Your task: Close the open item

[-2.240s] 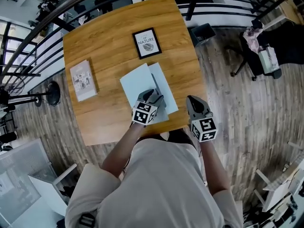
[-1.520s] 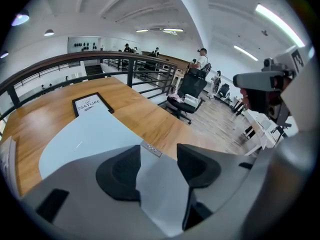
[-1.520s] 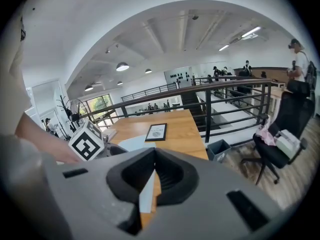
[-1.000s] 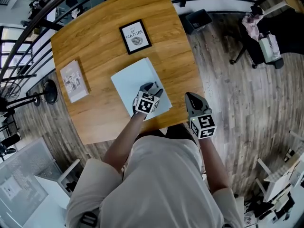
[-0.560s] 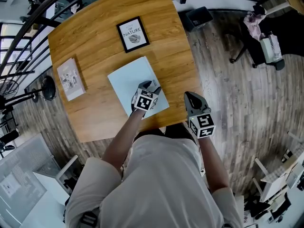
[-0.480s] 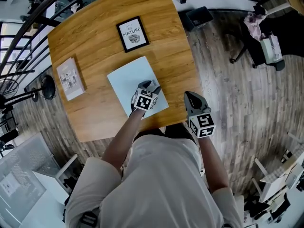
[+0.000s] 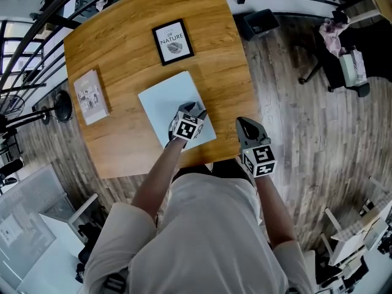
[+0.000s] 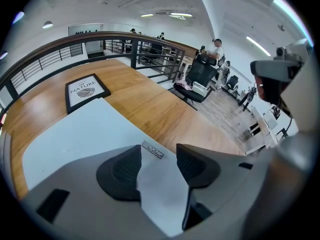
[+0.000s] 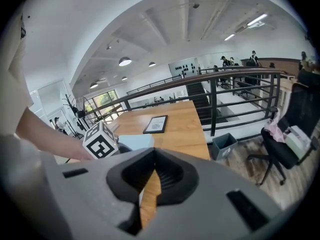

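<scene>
A pale blue book [image 7: 160, 100] lies closed and flat on the wooden table [image 7: 122, 54], near its front edge. My left gripper [image 7: 194, 109] rests over the book's near right corner, open, with only the blue cover [image 8: 75, 134] showing between its pads [image 8: 122, 171]. A small grey label [image 8: 152, 150] sits on the cover just ahead of the jaws. My right gripper [image 7: 245, 125] hovers off the table's near right corner, shut and holding nothing. From its own view the right gripper [image 9: 152, 179] looks along the tabletop past the left gripper's marker cube [image 9: 101, 140].
A black-framed print [image 7: 172, 41] lies beyond the book. A small booklet [image 7: 90, 97] rests near the table's left edge. Black railings [image 9: 235, 99] run behind the table, with a bin [image 7: 260, 22] and an office chair [image 7: 343, 60] on the plank floor at right.
About two seconds ago the book lay open with a second leaf spread to the right; now it is closed under my left gripper. The right gripper has stayed put.
</scene>
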A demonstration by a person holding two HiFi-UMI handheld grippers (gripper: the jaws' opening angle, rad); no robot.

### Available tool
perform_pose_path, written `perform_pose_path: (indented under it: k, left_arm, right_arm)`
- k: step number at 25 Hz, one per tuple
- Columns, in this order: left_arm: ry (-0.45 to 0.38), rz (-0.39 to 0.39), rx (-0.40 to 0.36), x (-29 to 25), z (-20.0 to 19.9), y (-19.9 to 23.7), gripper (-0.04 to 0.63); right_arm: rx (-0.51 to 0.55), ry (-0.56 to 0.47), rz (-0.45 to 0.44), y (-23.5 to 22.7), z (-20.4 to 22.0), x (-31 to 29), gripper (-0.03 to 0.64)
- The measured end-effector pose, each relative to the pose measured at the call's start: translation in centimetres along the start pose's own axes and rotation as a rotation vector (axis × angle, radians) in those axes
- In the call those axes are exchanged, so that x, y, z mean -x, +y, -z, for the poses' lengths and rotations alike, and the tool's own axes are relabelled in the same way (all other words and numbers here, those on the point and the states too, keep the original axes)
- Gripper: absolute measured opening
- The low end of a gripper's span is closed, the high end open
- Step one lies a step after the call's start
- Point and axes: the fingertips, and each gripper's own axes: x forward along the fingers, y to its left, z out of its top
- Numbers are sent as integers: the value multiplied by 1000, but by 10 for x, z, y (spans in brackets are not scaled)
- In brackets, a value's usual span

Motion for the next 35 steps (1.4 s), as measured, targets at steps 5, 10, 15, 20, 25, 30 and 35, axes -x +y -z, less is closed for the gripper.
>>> perform_pose_path:
  k: [5, 10, 15, 20, 25, 30, 35]
  left_arm:
    - [-16, 2, 59, 3, -3, 2, 215]
    - [-43, 23, 114, 11, -7, -5, 239]
    - [-80, 8, 106, 25, -14, -8, 239]
    - [-126, -21, 123, 50, -20, -10, 239]
    - [-188, -57, 156, 80, -17, -10, 239]
    - [-277, -100, 206, 119, -15, -13, 233]
    - [-376, -147, 247, 164, -13, -11, 224]
  right_arm:
    - [14, -3, -19, 2, -2, 1, 3]
    - [40, -10, -37, 2, -3, 6, 3]
    - [68, -23, -54, 7, -9, 14, 3]
    - [103, -31, -83, 16, -18, 20, 3]
    - [149, -59, -124, 32, -30, 21, 3]
    - [183, -79, -168, 51, -40, 26, 3]
    - [226, -92, -214, 75, -48, 24, 3]
